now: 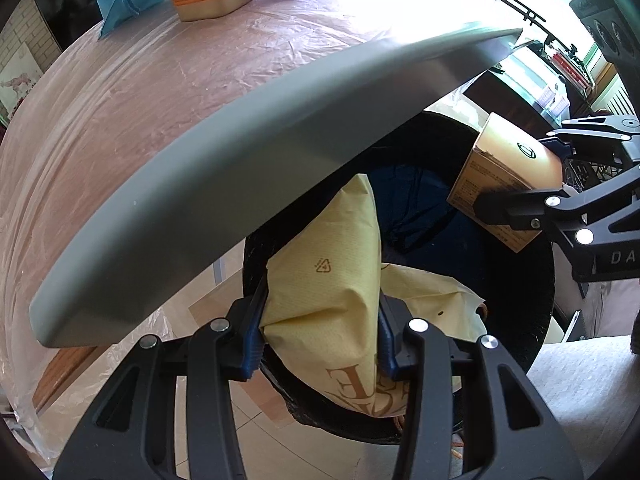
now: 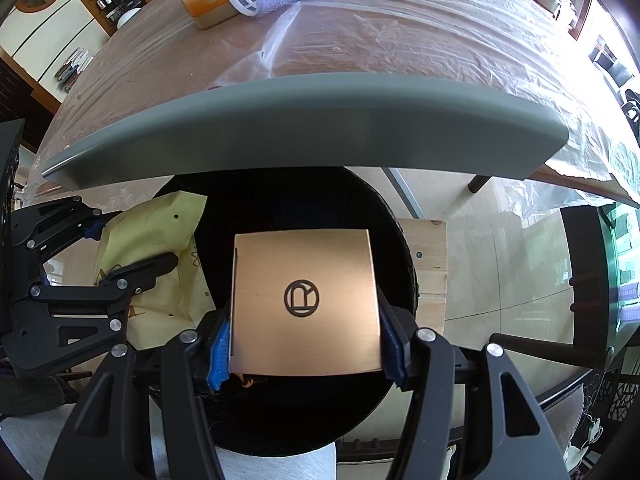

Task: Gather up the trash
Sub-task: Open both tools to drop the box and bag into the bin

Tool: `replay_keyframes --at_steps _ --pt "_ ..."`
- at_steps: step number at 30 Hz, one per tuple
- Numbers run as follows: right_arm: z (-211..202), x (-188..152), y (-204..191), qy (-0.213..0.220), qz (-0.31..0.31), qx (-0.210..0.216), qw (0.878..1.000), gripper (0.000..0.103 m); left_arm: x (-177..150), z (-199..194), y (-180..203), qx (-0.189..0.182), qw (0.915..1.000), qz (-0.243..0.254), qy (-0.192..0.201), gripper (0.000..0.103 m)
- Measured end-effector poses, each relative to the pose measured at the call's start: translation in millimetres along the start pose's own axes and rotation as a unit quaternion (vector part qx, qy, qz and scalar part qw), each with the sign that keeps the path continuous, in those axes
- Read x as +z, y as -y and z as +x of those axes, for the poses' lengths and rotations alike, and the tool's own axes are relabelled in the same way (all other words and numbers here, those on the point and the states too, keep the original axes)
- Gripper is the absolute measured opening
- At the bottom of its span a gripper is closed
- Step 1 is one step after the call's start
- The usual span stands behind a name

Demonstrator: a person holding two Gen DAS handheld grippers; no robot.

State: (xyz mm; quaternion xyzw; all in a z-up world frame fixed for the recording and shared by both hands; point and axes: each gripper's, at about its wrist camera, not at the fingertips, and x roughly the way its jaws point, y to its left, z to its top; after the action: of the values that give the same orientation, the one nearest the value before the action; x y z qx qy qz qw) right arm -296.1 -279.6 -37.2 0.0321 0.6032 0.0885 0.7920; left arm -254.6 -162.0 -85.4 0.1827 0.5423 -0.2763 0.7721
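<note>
Both bits of trash are already over the black bin (image 2: 384, 216) under the desk (image 2: 360, 52) edge. Left claw (image 1: 320, 336) is clamped on the yellow paper bag (image 1: 332, 264), long axis running straight out from it over the bin's left rim. Right claw (image 2: 304, 344) is squeezing the gold box (image 2: 304, 304) flat over the opening, so I reckon both just need letting go
</note>
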Motion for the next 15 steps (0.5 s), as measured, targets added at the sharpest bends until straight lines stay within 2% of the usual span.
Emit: replay_keyframes --at_steps 3,5,7,8,9,11,15 --pt "0 2 0 -0.001 0.0 0.0 1.0 0.057 0 1 -2 -0.003 1.0 -0.003 0.0 0.045" --pt "-1 2 -1 -0.001 -0.001 0.002 1.0 0.058 -1 1 -5 -0.025 0.9997 -0.005 -0.002 0.046" --pt "-2 2 -2 -0.004 0.0 0.01 1.0 0.061 -2 -2 -6 -0.033 0.9995 -0.001 0.001 0.054" --pt "-3 2 0 -0.009 0.001 0.011 1.0 0.071 -2 -4 -5 -0.026 0.9997 0.003 0.002 0.067" --pt "-6 1 1 -0.012 0.003 0.01 1.0 0.077 -4 -6 -4 -0.024 0.9997 0.003 0.002 0.075" --pt "-14 -2 4 -0.009 0.005 0.014 1.0 0.077 -8 -14 -3 -0.011 0.9999 0.005 0.008 0.08" --pt "-47 -11 11 0.017 0.015 0.018 1.0 0.077 -17 -41 -7 -0.005 0.9995 -0.001 0.032 0.08"
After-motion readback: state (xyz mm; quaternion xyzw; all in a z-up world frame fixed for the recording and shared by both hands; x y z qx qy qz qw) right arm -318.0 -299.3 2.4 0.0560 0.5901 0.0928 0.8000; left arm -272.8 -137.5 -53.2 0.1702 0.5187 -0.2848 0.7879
